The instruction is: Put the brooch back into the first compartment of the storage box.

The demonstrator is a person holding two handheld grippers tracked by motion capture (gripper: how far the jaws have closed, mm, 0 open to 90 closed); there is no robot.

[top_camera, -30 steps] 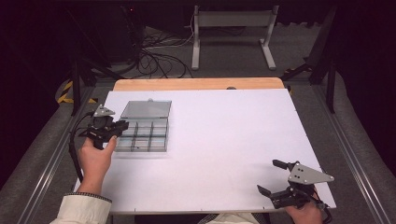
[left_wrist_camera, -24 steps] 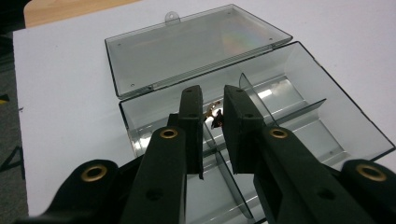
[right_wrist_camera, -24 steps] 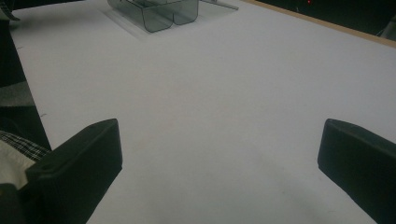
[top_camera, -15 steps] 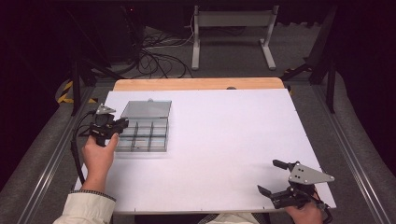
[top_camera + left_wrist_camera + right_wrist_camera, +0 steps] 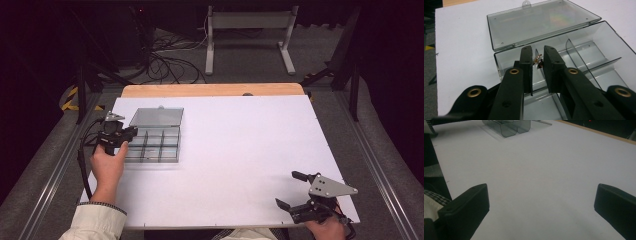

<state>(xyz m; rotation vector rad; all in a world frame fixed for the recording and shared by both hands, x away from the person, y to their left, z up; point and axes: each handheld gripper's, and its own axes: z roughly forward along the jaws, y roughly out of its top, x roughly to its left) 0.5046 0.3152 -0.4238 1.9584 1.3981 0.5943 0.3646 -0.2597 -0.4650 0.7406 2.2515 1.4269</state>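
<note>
Left gripper (image 5: 537, 62) clamped on small copper-and-black metal part (image 5: 538, 61), above near-left compartment of clear smoky plastic divider box (image 5: 152, 145), table's 10 o'clock. Risk: thin tip grip, part slips, lands in wrong cell. Right gripper (image 5: 295, 192) wide open, 5 o'clock.

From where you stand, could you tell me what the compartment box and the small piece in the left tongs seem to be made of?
The compartment box looks like smoky translucent plastic with a glossy finish: the white table shows through its walls and open lid. The small piece pinched in the left tongs looks coppery and shiny, probably metal with a dark part; it is too small to be sure.
</note>
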